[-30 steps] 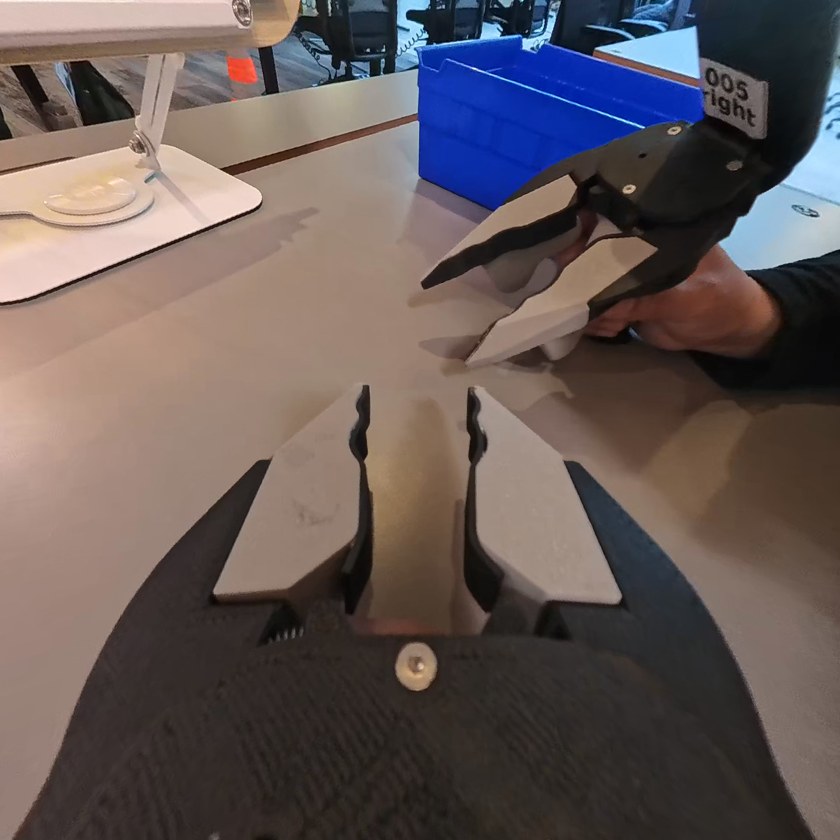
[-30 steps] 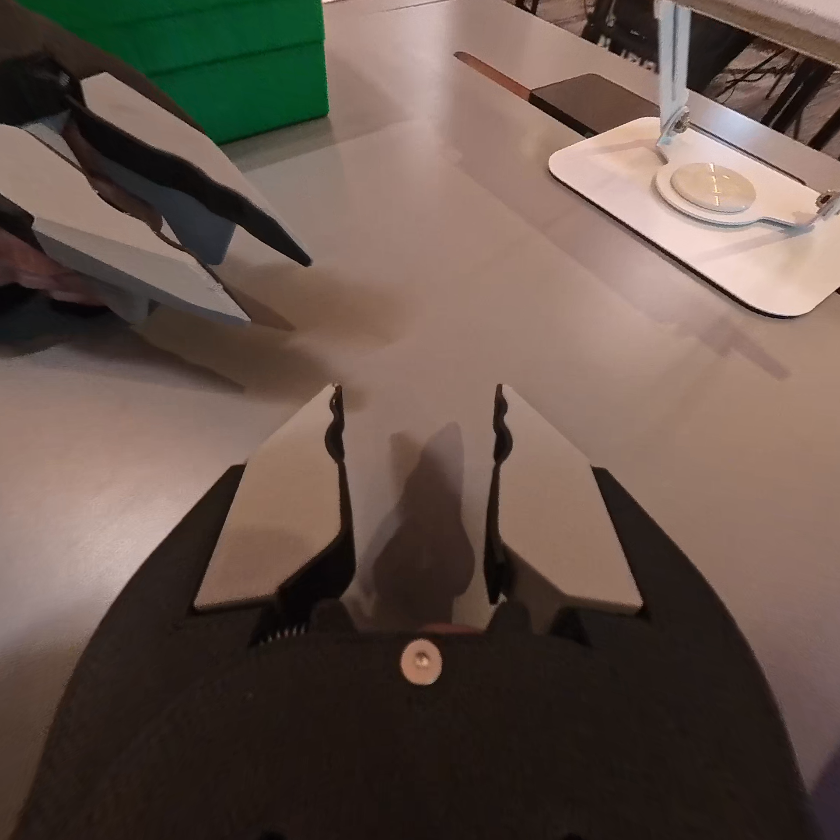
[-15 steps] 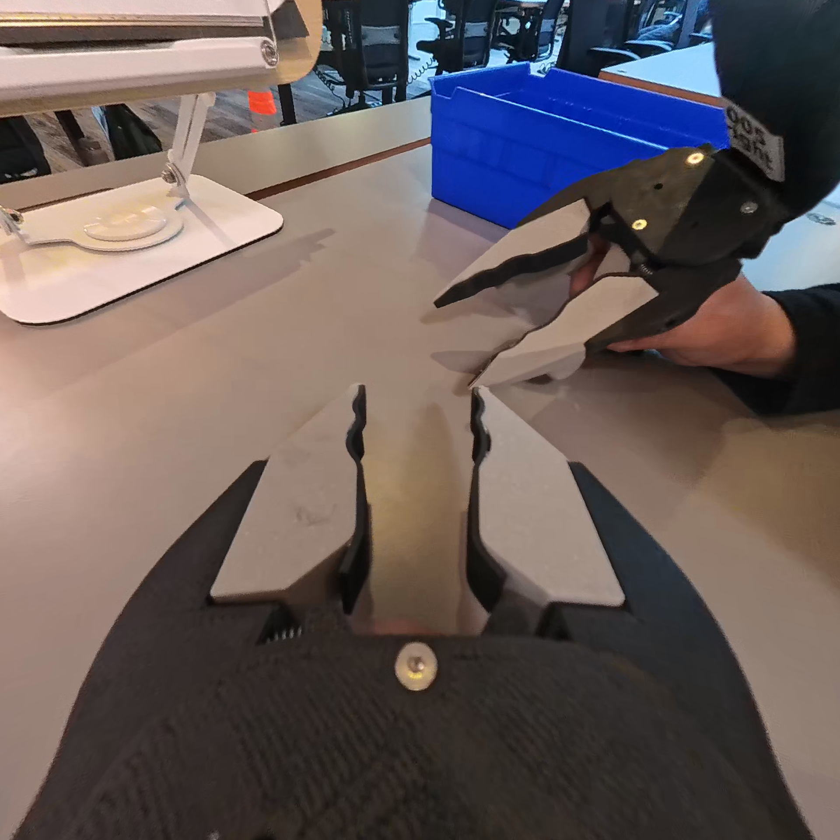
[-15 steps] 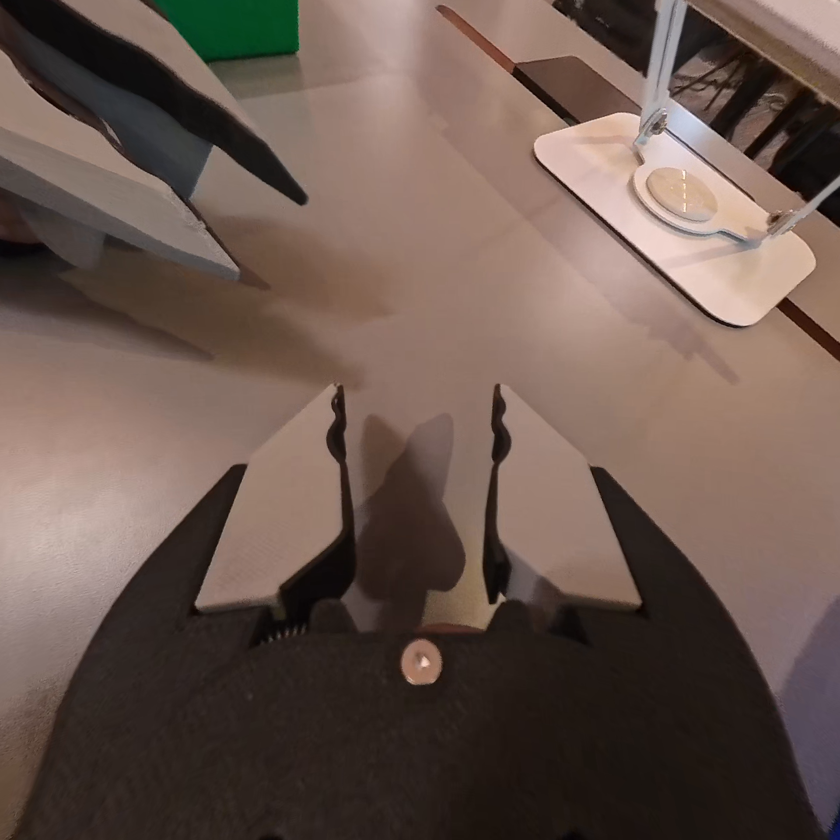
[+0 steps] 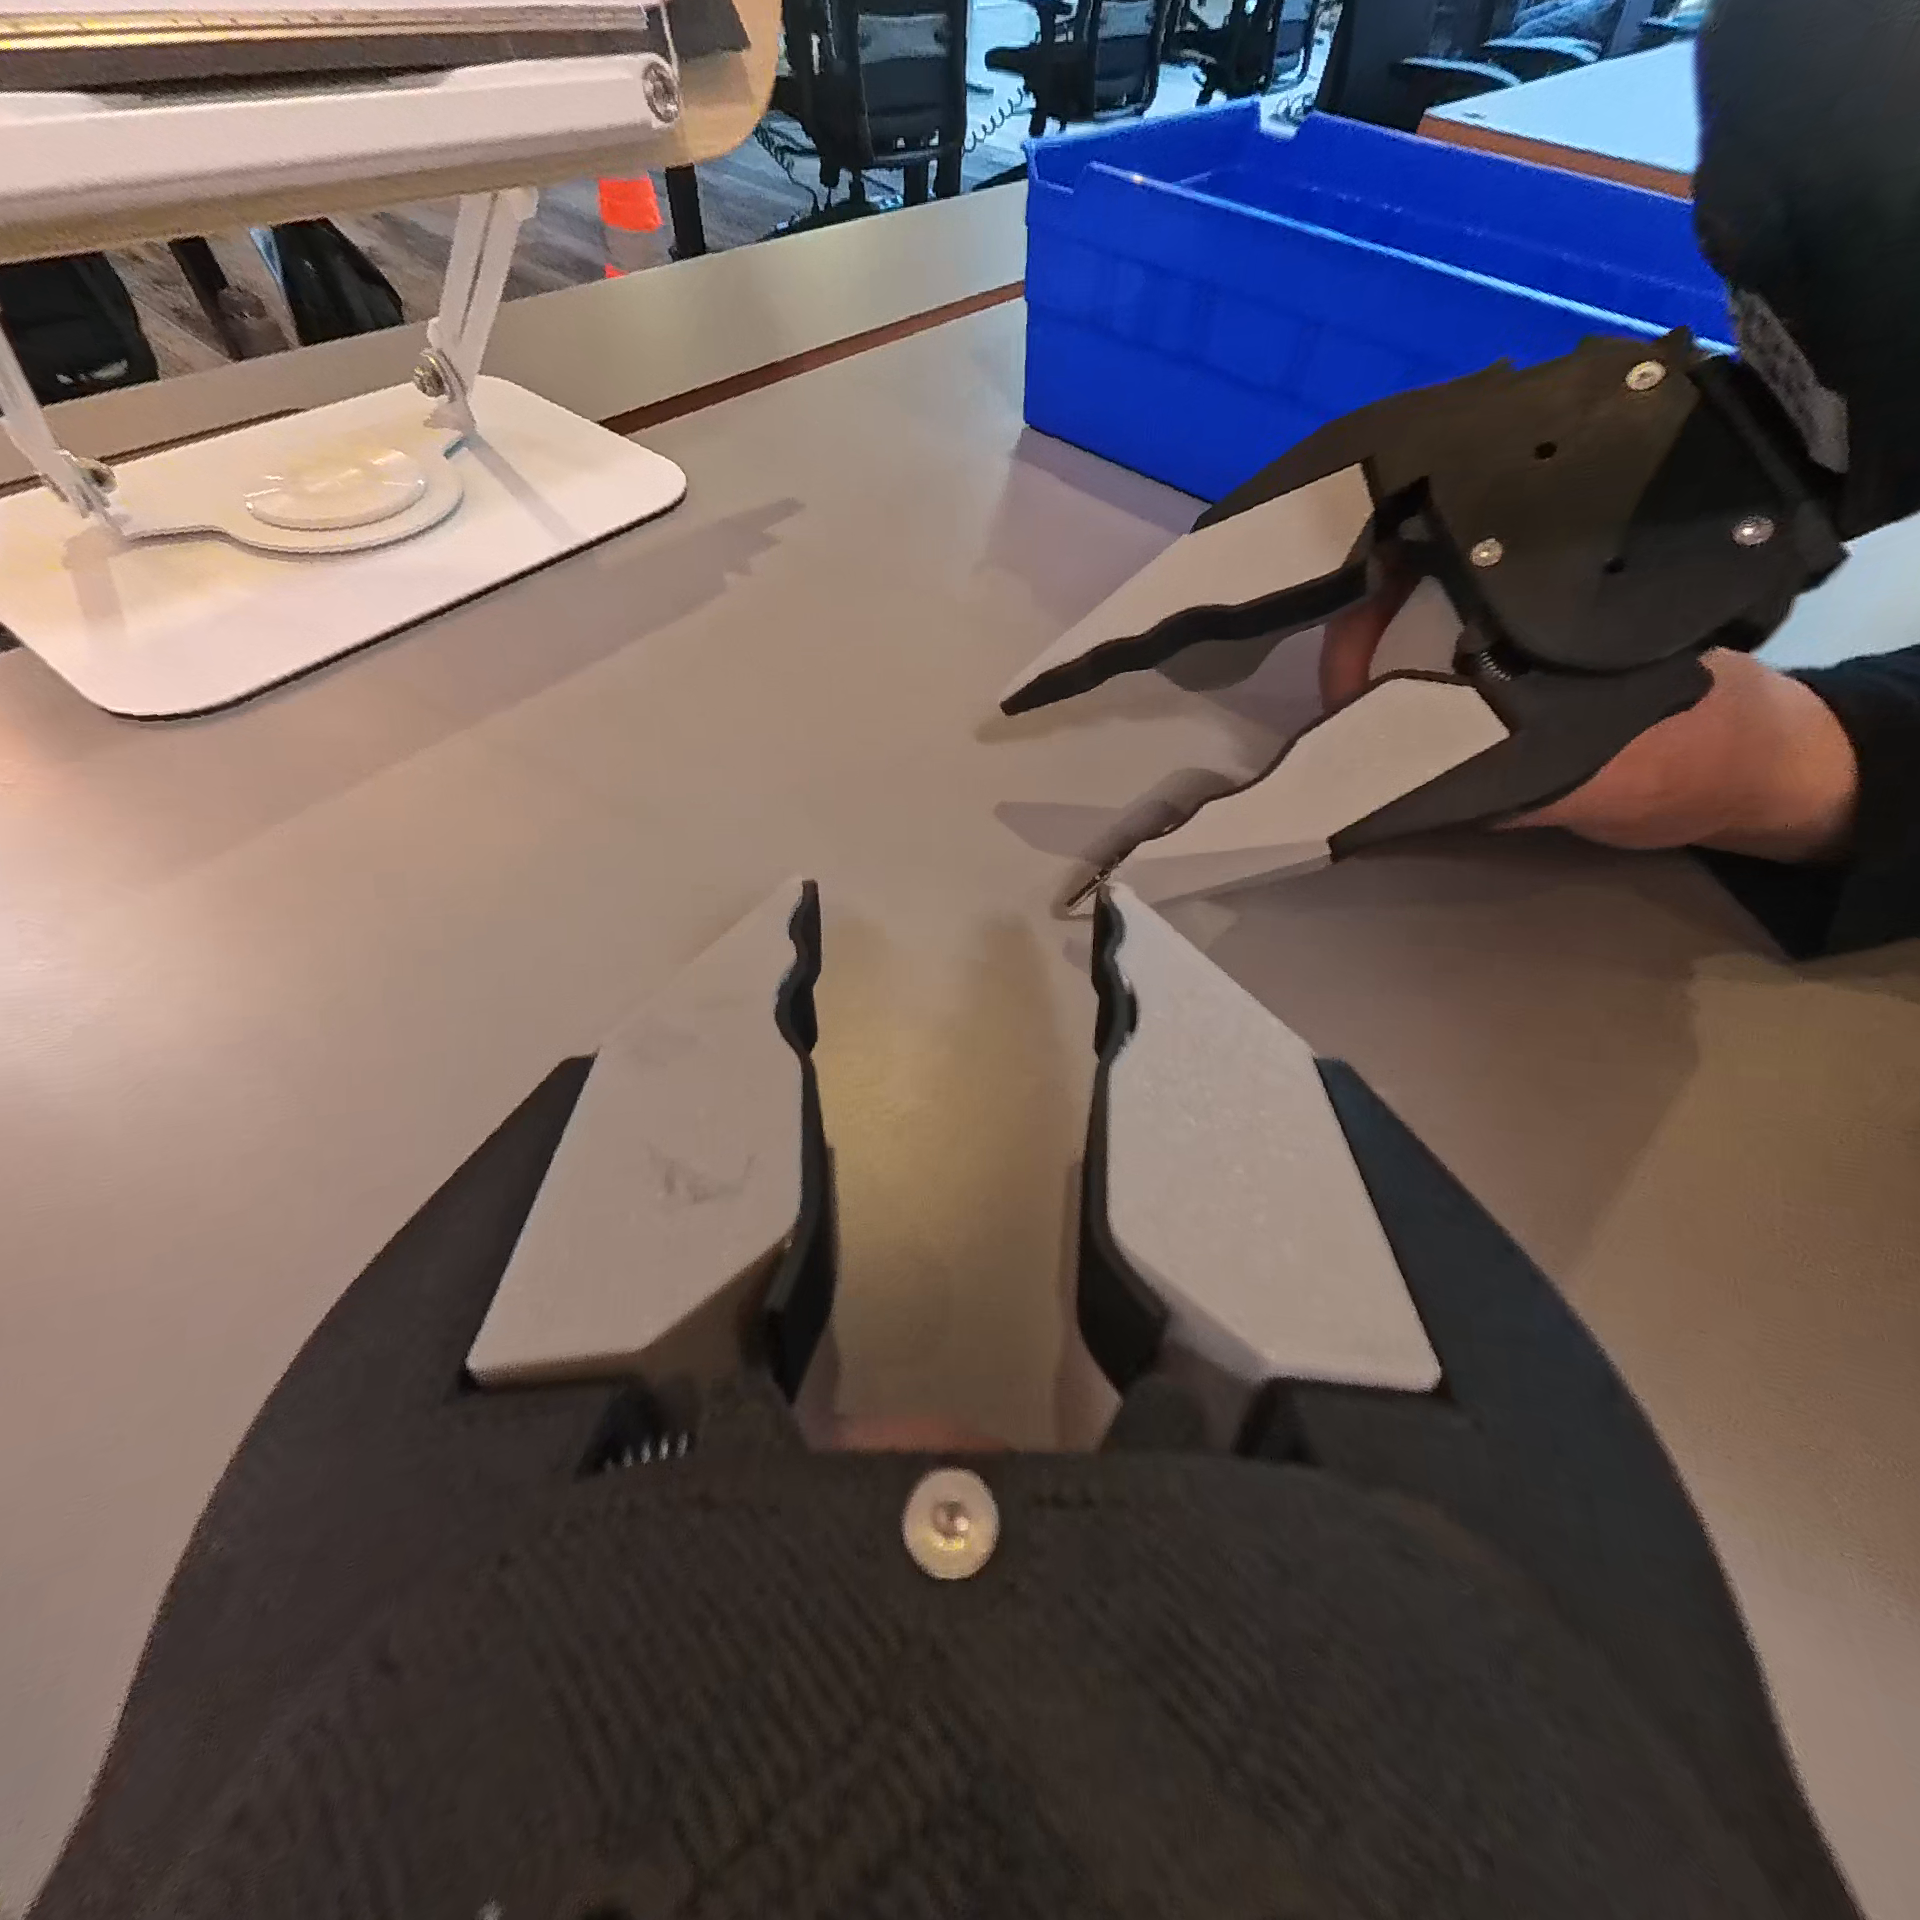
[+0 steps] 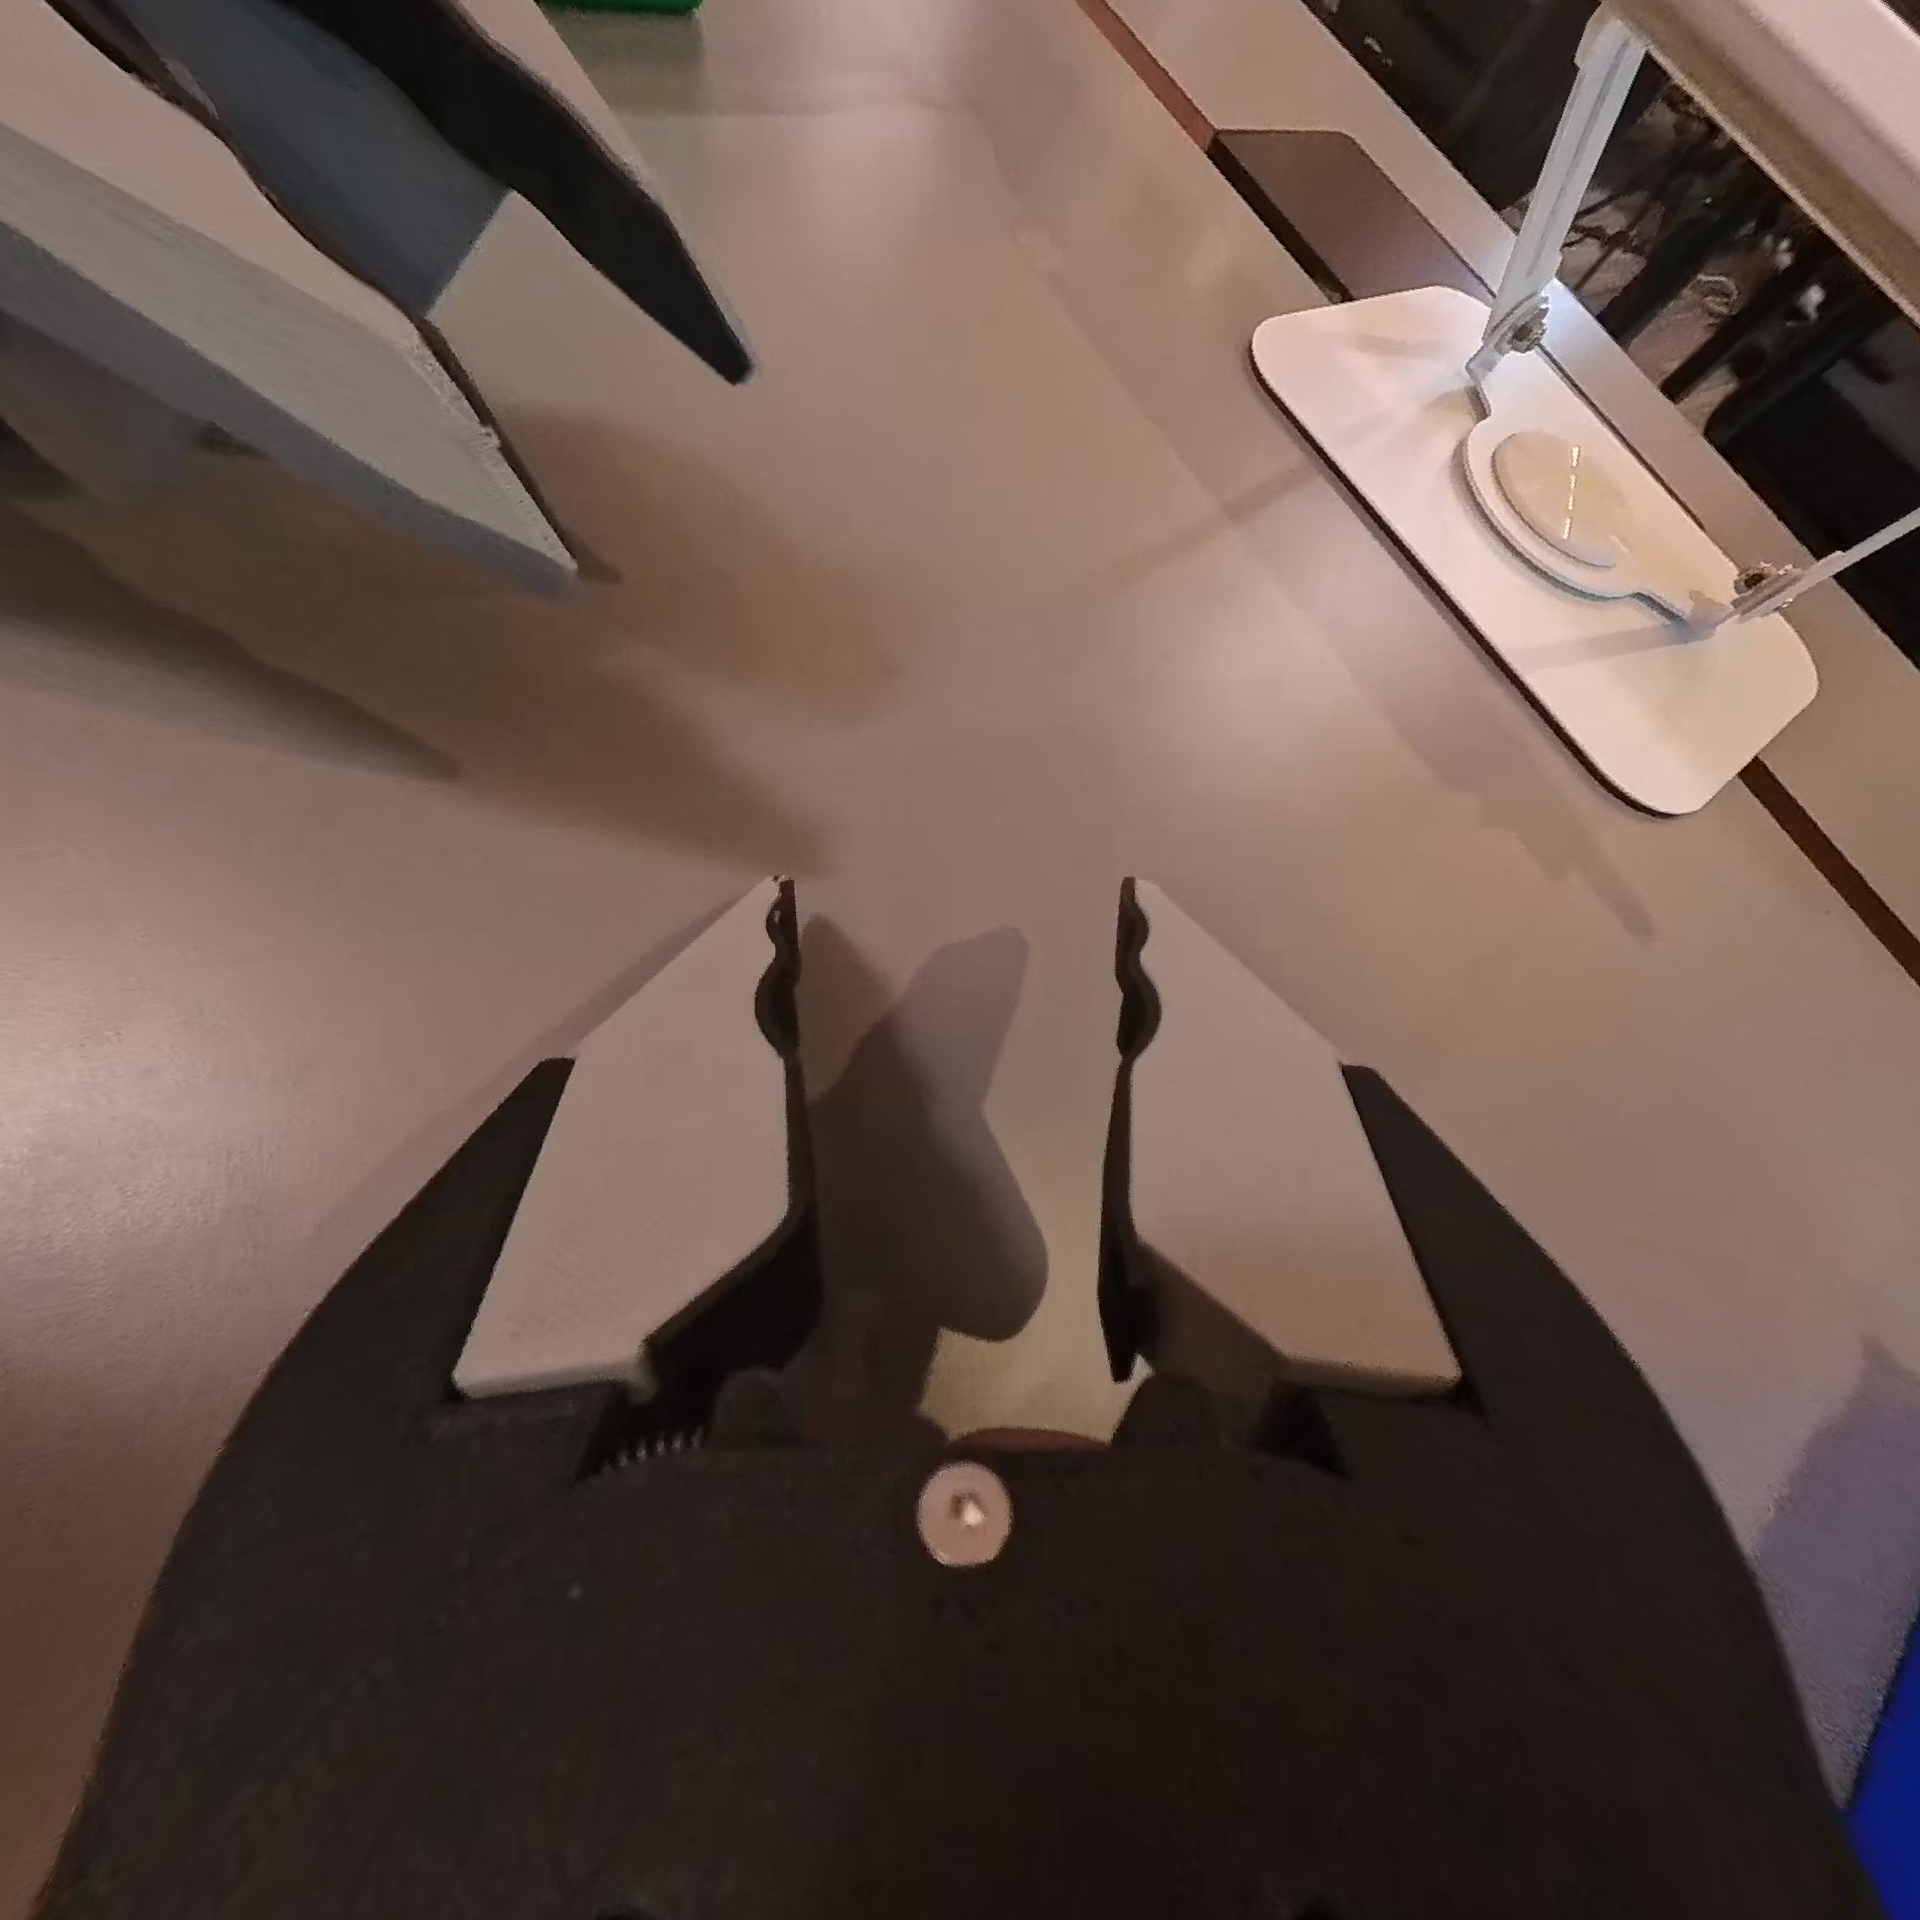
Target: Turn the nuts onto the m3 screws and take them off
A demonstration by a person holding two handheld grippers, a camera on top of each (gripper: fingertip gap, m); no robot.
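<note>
Both tools are held low over a grey surface (image 5: 520, 831), and each is seen with its jaws parted. The left tool (image 5: 956, 904) is presented in the left wrist view with a moderate gap between its grey fingers (image 5: 665, 1174); only bare surface is seen in that gap, and nothing is gripped. The right tool (image 6: 956, 894) is shown in the right wrist view with a similar, slightly wider gap, in which only its own shadow is seen. In the left wrist view the right tool (image 5: 1049, 800) is also visible farther off at the right, carried by a hand (image 5: 1714, 769) in a dark sleeve, with its upper finger raised and its lower finger resting near the surface. A small, thin metallic item (image 5: 1086, 891) is seen at the tip of that lower finger, just beside the tip of the left tool's right-hand finger; it is possibly one of the m3 screws, but it is too small and blurred to be identified with certainty, and no nut can be distinguished. A blue bin (image 5: 1299, 332) stands on the surface behind the right tool. A white stand base (image 5: 343, 561) lies at the far left in the left wrist view and at the upper right (image 6: 1538, 551) in the right wrist view. The left tool (image 6: 665, 478) is seen at the upper left of the right wrist view, jaws apart.
</note>
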